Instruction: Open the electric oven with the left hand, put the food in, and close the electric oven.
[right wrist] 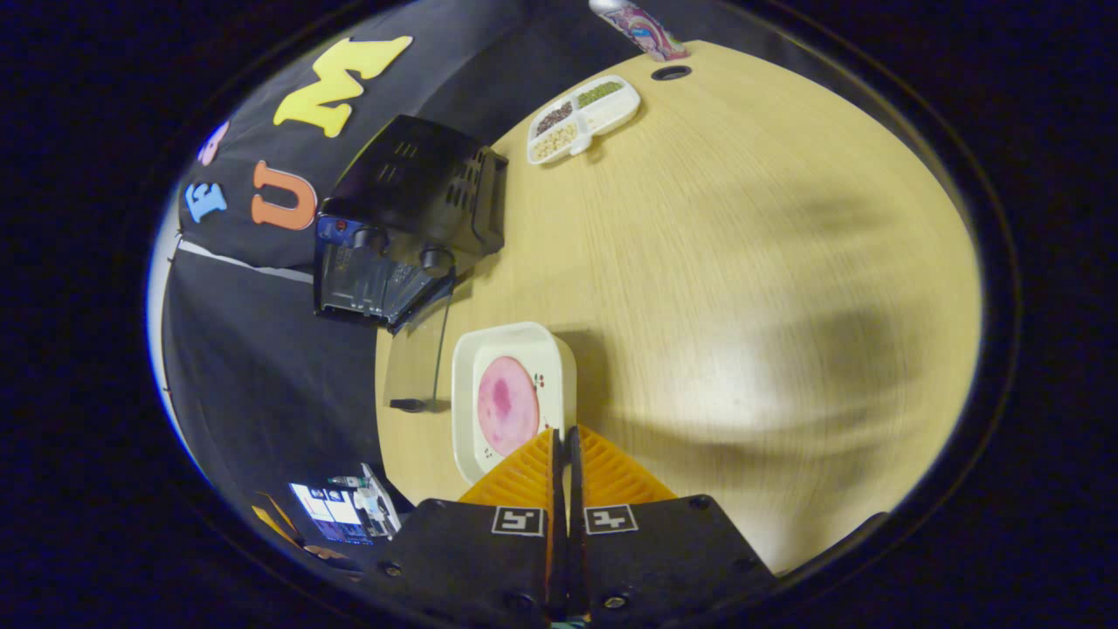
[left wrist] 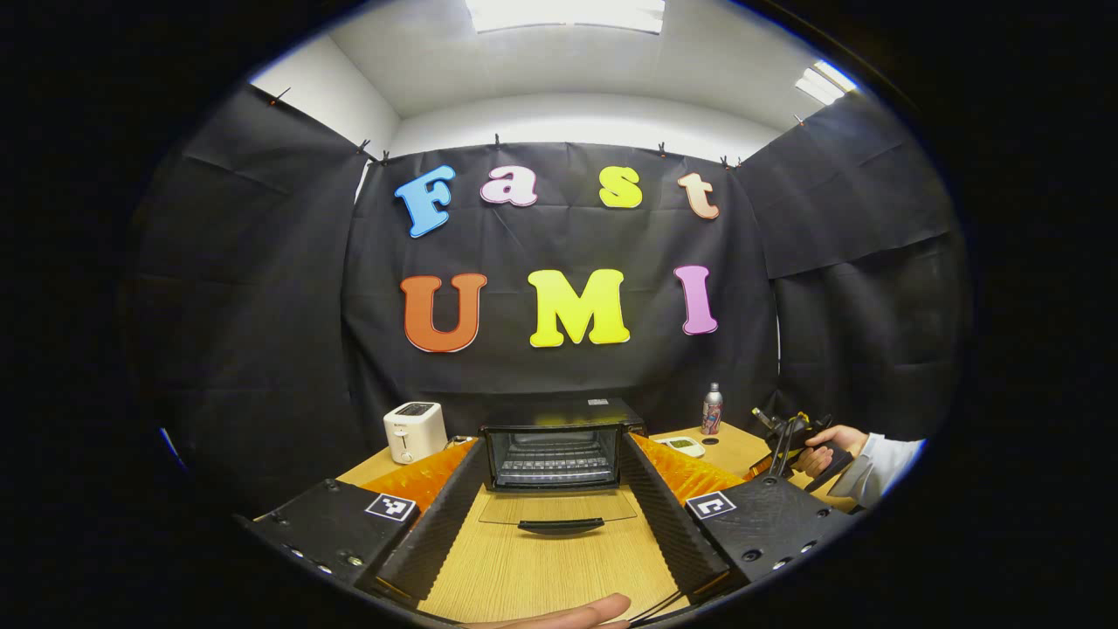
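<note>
1. Two hand-held grippers are in play: the left hand-held gripper [left wrist: 559, 489] is released, its fingers [left wrist: 441, 515] spread wide on either side of the oven [left wrist: 559, 445] ahead.
2. The oven stands on the desk [left wrist: 541, 568] with its door [left wrist: 559, 509] dropped flat toward the camera; the handle [left wrist: 560, 525] lies at the door's near edge and the rack inside shows.
3. In the left gripper view a toaster [left wrist: 415, 432] sits left of the oven, and a can [left wrist: 713, 409] and a small tray [left wrist: 684, 446] sit to its right.
4. Farther right, a hand [left wrist: 825, 447] in a pale sleeve holds the other gripper near the desk's edge.
5. The right hand-held gripper [right wrist: 563, 437] is clenched, fingers together, with nothing seen between them; its tips lie at the near rim of the plate [right wrist: 514, 397].
6. The food [right wrist: 507, 404], a pink round slice, lies on the plate, which rests on the desk just beside the open oven door.
7. A divided tray [right wrist: 583, 118] of grains sits well apart, beyond the oven.
</note>
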The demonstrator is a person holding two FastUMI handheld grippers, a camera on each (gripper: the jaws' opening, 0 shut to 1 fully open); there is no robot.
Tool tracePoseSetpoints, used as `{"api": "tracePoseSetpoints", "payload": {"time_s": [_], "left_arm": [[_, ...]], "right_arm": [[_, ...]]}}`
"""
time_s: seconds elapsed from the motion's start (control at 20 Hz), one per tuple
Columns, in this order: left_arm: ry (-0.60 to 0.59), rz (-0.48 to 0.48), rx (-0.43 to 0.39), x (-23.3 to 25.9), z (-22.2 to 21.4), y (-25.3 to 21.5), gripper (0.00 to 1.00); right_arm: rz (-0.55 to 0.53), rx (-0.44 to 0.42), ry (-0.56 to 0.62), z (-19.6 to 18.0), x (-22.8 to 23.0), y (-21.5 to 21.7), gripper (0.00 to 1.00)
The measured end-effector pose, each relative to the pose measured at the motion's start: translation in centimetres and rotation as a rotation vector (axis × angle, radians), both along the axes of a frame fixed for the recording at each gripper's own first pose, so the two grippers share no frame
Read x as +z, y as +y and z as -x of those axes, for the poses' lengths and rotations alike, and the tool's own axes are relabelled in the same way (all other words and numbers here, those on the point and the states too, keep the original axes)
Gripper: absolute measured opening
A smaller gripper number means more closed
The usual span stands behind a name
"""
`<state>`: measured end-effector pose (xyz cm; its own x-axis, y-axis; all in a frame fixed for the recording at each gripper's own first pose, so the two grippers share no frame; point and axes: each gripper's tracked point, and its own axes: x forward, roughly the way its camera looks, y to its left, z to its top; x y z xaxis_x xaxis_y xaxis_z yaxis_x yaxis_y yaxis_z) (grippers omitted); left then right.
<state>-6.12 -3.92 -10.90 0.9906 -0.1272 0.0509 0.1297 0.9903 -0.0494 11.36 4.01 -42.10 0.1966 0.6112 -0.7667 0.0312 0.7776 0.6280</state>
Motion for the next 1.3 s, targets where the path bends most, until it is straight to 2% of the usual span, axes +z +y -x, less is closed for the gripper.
{"api": "tracePoseSetpoints", "payload": {"time_s": [0.05,0.15,0.2,0.25,0.35,0.5,0.8,0.85,0.9,1.0,1.3], "left_arm": [[0.001,0.002,0.002,0.0,0.3,0.2,0.89],[0.001,0.001,0.01,0.0,0.5,1.0,0.89],[0.001,-0.001,0.014,0.0,0.5,1.4,0.96],[0.0,-0.003,0.019,0.0,0.7,1.8,0.96],[-0.001,-0.002,0.033,0.0,1.0,2.7,0.96],[-0.001,0.006,0.044,-0.1,1.1,3.9,0.96],[-0.003,-0.01,0.07,0.1,0.8,6.8,0.96],[-0.006,-0.012,0.071,0.1,0.6,7.1,0.96],[-0.006,-0.015,0.072,0.2,0.4,7.4,0.96],[-0.008,-0.024,0.073,0.2,0.1,8.1,0.96],[0.009,-0.037,0.083,-1.1,-2.3,10.0,0.96]], "right_arm": [[0.011,0.002,-0.01,0.3,0.6,0.2,0.04],[0.047,0.003,-0.018,0.8,1.8,0.4,0.04],[0.062,0.005,-0.024,0.9,2.3,0.6,0.0],[0.074,0.007,-0.036,1.1,3.0,0.9,0.04],[0.073,0.0,-0.051,1.1,4.2,1.7,0.0],[0.05,0.005,-0.071,1.4,5.8,4.0,0.04],[0.007,-0.012,-0.096,1.2,8.4,9.5,0.0],[0.0,-0.014,-0.096,1.1,8.7,10.4,0.04],[-0.009,-0.018,-0.096,1.0,8.9,11.5,0.01],[-0.021,-0.038,-0.099,0.4,9.2,13.5,0.04],[-0.042,-0.13,-0.076,-1.8,8.4,19.0,0.01]]}}
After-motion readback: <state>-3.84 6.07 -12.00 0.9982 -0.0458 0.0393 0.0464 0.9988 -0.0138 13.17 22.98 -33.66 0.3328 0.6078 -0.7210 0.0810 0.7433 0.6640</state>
